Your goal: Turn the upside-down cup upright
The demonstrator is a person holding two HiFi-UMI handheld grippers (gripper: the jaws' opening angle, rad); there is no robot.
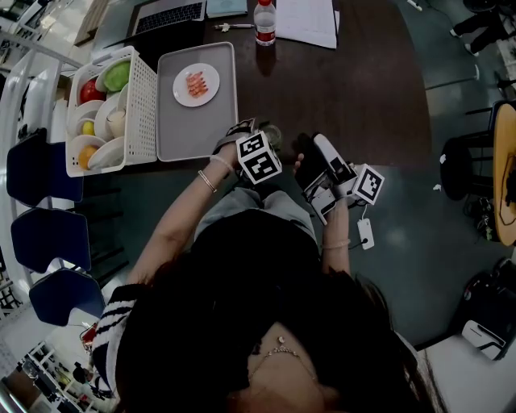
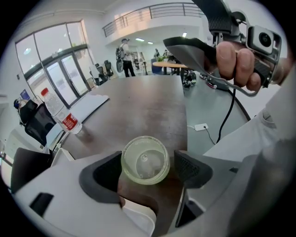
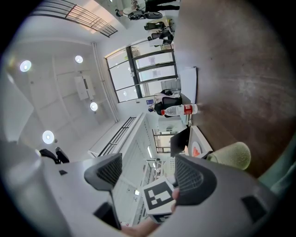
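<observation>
At the table's [image 2: 138, 106] near edge, the thin see-through cup [image 2: 144, 160] sits between the left gripper's [image 2: 148, 170] spread jaws, unclamped; looks light, flexy and slick, so I'd pinch gently mid-wall, while the right gripper [image 3: 148, 173] is spread and empty.

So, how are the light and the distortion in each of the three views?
Head view: dim, the table nearly black. Left gripper view: strong fisheye with black corners, the railing curved, the cup fairly sharp. Right gripper view: rolled sideways, the ceiling lamps burnt out to white.
</observation>
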